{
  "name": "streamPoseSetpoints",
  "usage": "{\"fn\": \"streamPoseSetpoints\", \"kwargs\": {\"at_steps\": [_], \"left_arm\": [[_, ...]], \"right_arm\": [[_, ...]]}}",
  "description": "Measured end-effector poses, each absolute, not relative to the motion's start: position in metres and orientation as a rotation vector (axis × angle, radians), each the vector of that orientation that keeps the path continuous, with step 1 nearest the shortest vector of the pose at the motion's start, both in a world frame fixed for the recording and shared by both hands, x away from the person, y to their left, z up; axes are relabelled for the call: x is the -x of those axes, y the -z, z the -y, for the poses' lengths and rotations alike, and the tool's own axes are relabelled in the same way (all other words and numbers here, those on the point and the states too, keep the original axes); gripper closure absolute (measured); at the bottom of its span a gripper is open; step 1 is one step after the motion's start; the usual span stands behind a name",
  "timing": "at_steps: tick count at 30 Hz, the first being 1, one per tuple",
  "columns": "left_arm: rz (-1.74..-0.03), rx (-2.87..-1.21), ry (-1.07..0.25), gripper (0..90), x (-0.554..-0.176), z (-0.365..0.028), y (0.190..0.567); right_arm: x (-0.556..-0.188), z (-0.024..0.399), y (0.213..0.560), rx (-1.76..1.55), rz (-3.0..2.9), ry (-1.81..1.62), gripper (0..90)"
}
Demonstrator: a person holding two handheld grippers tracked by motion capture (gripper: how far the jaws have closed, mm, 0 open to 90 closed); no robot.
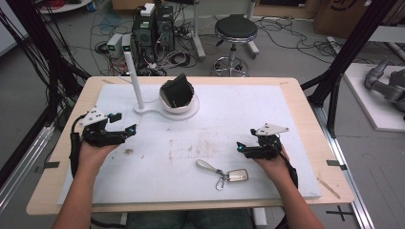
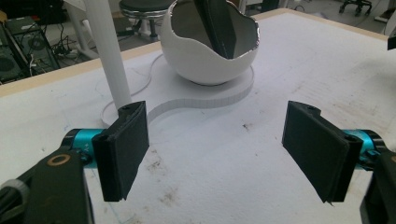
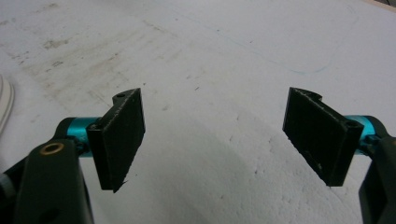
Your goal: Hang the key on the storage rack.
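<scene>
A car key with a grey strap and metal clip [image 1: 224, 174] lies on the white foam board [image 1: 286, 109] near the front edge, between my hands. My left gripper [image 1: 125, 125] hovers at the board's left side, open and holding nothing; in its own view the left gripper [image 2: 217, 154] faces a white egg-shaped bowl [image 2: 210, 51] holding a dark flat object [image 2: 217, 25]. My right gripper [image 1: 240, 147] sits at the right, just up and right of the key, open; between the jaws of the right gripper [image 3: 215, 140] lies bare stained foam.
The bowl [image 1: 177, 98] stands on a white base with a tall white post [image 1: 134, 78] at the board's back left. Beyond the table are a black stool [image 1: 235, 33], computers and cables on the floor. A dark frame leg [image 1: 341, 57] rises at right.
</scene>
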State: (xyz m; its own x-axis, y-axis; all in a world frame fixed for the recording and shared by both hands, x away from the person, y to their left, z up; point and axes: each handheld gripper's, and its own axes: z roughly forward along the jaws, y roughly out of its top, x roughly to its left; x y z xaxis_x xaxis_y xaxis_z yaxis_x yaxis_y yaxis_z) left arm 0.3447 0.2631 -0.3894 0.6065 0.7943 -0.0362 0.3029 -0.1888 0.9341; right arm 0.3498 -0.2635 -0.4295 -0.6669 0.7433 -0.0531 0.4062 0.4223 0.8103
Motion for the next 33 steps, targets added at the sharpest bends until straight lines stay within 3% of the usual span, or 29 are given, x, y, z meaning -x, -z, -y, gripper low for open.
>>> {"fn": "streamPoseSetpoints", "kwargs": {"at_steps": [33], "left_arm": [[-0.928, -1.777, -0.579, 22.8, -0.348, -0.272, 0.399]], "right_arm": [[-0.328, 0.216, 0.431, -0.689, -2.524, -1.208, 21.1]]}}
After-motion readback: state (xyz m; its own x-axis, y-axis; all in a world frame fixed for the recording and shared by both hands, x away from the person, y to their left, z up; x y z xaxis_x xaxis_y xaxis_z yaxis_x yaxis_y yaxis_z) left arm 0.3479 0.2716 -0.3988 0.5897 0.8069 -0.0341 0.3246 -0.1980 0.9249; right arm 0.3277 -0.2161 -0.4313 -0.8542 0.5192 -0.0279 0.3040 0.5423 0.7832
